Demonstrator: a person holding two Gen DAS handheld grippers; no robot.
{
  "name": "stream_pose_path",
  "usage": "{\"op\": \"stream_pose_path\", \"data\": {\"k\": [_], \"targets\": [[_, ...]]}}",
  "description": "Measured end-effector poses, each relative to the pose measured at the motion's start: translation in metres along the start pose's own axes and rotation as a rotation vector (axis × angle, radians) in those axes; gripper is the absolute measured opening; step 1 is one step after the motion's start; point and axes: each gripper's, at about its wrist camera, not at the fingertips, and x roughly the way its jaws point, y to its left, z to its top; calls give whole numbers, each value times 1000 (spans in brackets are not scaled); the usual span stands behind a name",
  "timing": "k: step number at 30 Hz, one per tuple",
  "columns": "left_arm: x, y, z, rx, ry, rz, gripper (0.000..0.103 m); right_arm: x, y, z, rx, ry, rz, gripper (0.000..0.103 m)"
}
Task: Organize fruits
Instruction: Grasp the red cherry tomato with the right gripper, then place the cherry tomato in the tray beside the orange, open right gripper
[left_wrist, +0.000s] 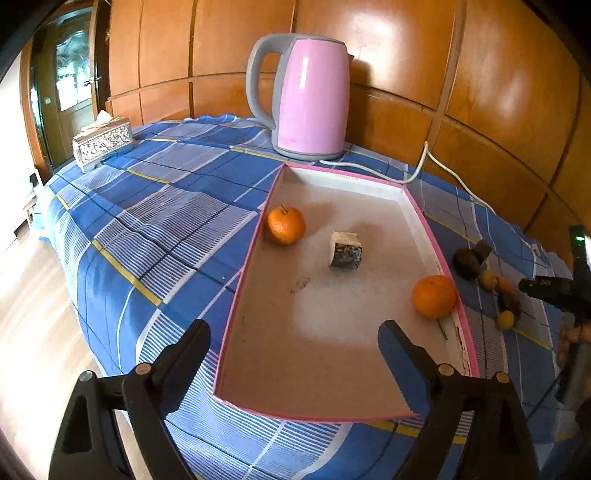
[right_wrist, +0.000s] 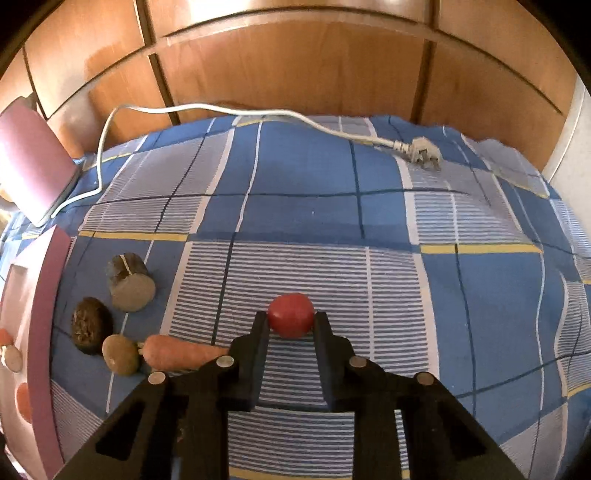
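My right gripper (right_wrist: 291, 316) pinches a red fruit (right_wrist: 291, 314) between its fingers. Left gripper (left_wrist: 293, 341) fingers spread wide over the pink-rimmed tray (left_wrist: 255, 254), two oranges (left_wrist: 286, 225) inside.

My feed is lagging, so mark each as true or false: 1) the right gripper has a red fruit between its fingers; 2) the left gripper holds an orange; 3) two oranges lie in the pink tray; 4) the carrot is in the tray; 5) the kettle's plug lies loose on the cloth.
1) True: the right gripper is closed on the red fruit.
2) False: the left gripper is open and empty, above the pink tray.
3) True: one orange at the left wall, another orange at the right wall.
4) False: the carrot lies on the cloth beside the tray.
5) True: the plug is unplugged.
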Motion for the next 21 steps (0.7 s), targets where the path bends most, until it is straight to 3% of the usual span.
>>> {"op": "stream_pose_path", "data": {"k": [8, 16, 21], "targets": [[-3, 3, 2, -25, 0, -8, 93, -51, 6, -14, -14, -88, 128, 24], [-9, 6, 1, -27, 0, 12, 94, -88, 66, -43, -171, -113, 308, 24], [-11, 10, -1, -40, 4, 22, 94, -98, 103, -63, -260, -110, 363, 24]]}}
